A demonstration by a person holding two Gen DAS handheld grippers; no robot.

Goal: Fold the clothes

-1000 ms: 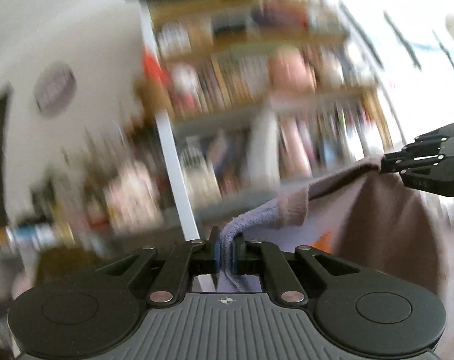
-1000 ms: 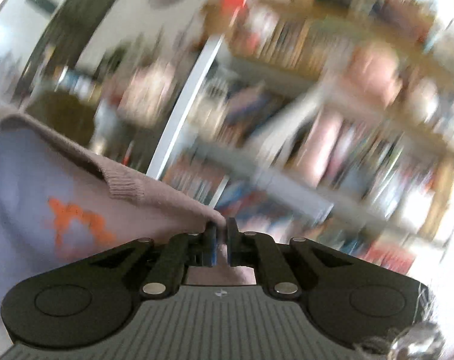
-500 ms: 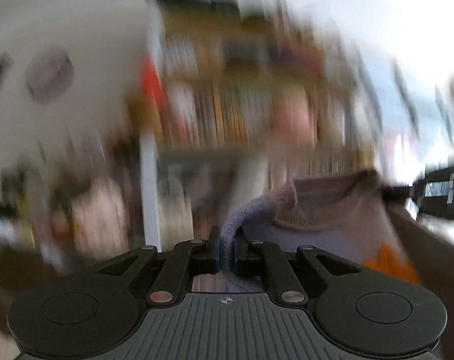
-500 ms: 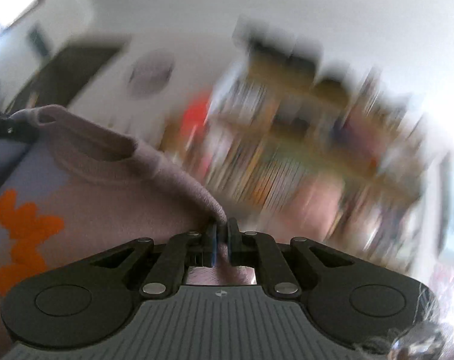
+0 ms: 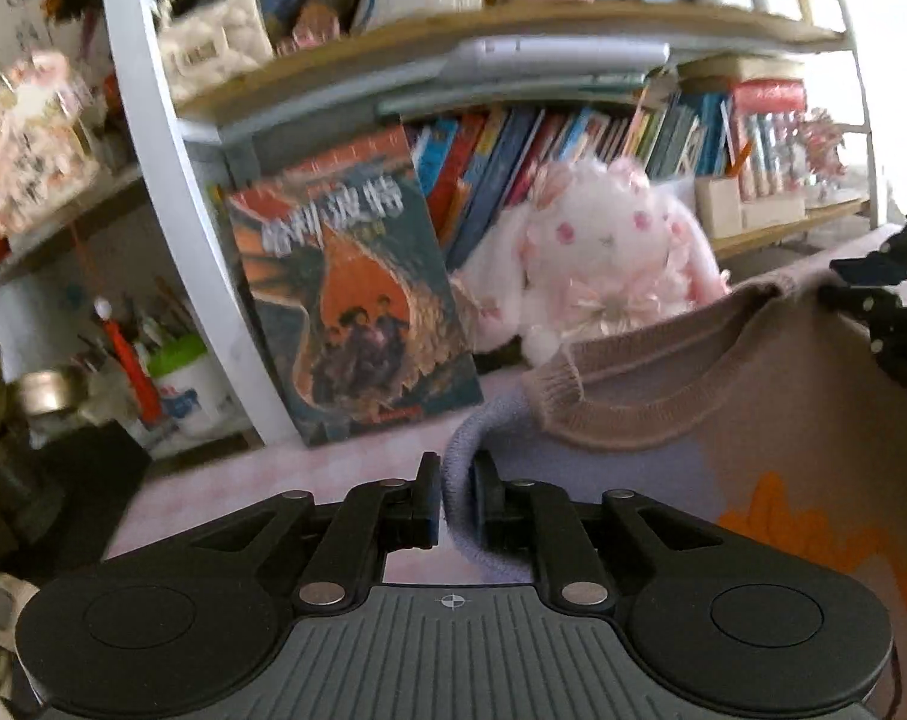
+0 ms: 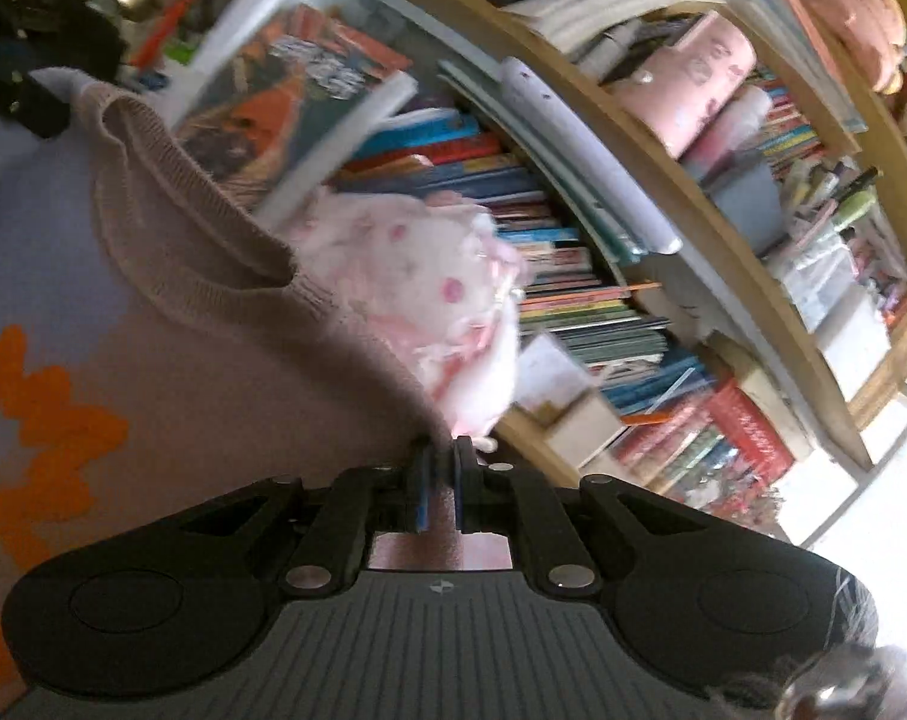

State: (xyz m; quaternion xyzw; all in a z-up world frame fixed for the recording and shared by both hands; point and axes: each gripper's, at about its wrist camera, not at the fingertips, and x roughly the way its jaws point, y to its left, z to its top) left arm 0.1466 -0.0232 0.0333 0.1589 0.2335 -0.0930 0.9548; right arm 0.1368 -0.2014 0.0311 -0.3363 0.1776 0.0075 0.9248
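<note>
A knit sweater (image 5: 771, 420) in taupe and lavender with an orange pattern is stretched between my two grippers. My left gripper (image 5: 452, 501) is shut on its lavender shoulder edge. My right gripper (image 6: 440, 480) is shut on the taupe shoulder edge of the sweater (image 6: 171, 372). The ribbed neckline (image 5: 627, 384) sags between the grippers. The right gripper shows at the right edge of the left wrist view (image 5: 885, 300). The lower part of the sweater is out of view.
A pink surface (image 5: 213, 480) lies below the left gripper. Behind it stand a bookshelf (image 5: 513, 60) full of books, a large upright book (image 5: 351, 288), a white-pink plush rabbit (image 5: 603, 252) and a cup of pens (image 5: 177, 378).
Both grippers have swung down and forward with the sweater. The view has dropped from the upper shelves to the lower shelf and the pink surface.
</note>
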